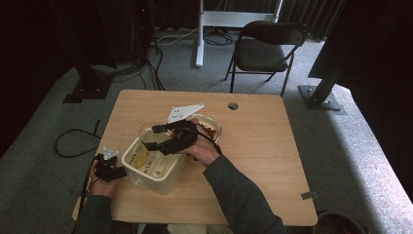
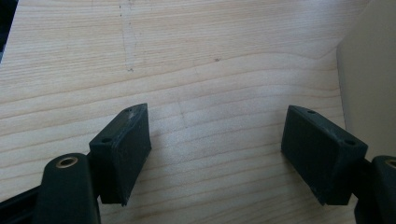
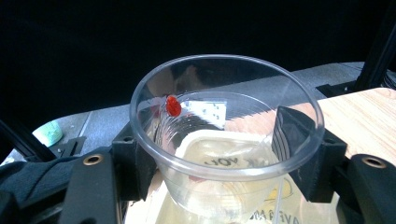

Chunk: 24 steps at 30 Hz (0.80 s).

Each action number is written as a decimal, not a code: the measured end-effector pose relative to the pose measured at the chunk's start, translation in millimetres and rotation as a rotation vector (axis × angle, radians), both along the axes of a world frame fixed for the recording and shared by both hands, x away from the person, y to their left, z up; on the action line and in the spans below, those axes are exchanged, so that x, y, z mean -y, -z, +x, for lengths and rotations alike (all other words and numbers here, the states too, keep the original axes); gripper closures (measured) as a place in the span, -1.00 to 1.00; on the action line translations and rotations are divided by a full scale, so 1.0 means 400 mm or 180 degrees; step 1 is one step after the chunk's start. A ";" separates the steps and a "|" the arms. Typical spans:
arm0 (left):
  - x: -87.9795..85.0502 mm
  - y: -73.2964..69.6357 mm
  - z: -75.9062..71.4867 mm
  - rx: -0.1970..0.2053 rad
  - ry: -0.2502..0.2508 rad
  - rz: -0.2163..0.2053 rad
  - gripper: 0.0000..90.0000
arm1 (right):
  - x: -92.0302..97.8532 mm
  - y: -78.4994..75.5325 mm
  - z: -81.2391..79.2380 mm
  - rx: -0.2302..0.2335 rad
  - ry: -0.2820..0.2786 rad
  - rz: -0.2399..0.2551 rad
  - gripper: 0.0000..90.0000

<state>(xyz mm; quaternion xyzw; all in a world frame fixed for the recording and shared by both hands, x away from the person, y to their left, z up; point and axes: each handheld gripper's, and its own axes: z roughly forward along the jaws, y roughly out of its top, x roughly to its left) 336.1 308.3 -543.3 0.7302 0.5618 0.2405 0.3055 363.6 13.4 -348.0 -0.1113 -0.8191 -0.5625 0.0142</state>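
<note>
Right hand-held gripper (image 3: 219,154) is clamped on a clear plastic cup (image 3: 226,140), jaws on opposite sides of its wall. Cup is tilted, mouth facing the camera, one red bit (image 3: 173,106) stuck to its inner wall. Cup sits directly above the open white tub (image 1: 153,165) on the table (image 1: 263,146); the tub lies just below the cup. Left hand-held gripper (image 2: 217,154) has jaws apart and holds nothing; it rests just beside the tub's left wall. Judgement: the pour falls to the right hand.
</note>
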 end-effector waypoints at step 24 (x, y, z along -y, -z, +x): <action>0.000 0.000 0.000 0.0000 0.0001 0.0002 -0.45 | -0.021 0.000 0.008 -0.0072 0.0097 0.0017 -0.55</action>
